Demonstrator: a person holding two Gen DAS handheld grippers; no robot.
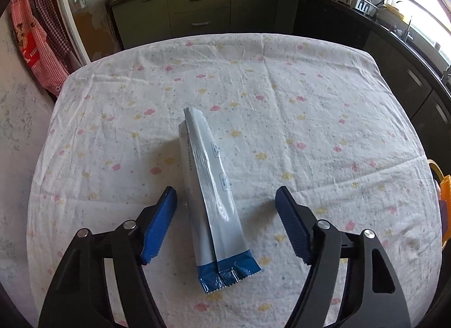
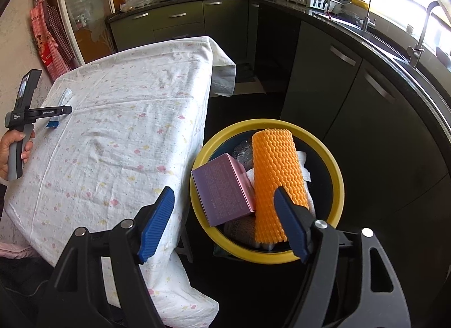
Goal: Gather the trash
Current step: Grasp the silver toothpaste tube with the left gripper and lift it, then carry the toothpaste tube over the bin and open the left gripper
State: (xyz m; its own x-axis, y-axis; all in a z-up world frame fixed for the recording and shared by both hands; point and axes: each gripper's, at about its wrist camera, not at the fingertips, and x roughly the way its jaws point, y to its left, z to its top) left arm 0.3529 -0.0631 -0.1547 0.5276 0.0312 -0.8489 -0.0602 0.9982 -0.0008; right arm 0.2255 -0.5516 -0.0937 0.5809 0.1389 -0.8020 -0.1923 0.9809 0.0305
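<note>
1. At the far left of the right wrist view, a person's hand [image 2: 14, 153] grips the handle of the left gripper [image 1: 225, 209], which is poised over the table [image 2: 118, 136] with its flowered cloth.
2. In the left wrist view, that claw stands apart, its blue pads on either side of a long white-and-blue wrapper [image 1: 211, 187]. Neither pad touches it; there is clear cloth showing on both sides.
3. The wrapper lies flat on the cloth near the middle of the table, its blue crimped end towards the camera. It is the only piece of trash I can see left on the table in either view.
4. Further right, off the table's edge, sits the yellow-rimmed bin [image 2: 336, 187] on the floor, just beside the table.
5. The bin already holds an orange foam net [image 2: 276, 164], a pink box [image 2: 222, 187], some white paper [image 2: 305, 170] and a clear crumpled piece that is hard to identify.
6. The right gripper [image 2: 222, 215] hangs over the bin with its claw apart and nothing between the pads, so I judge its load delivered.
7. Judged overall, most of the collecting looks done; what remains is closing on the wrapper, lifting it and carrying it across to the bin.
</note>
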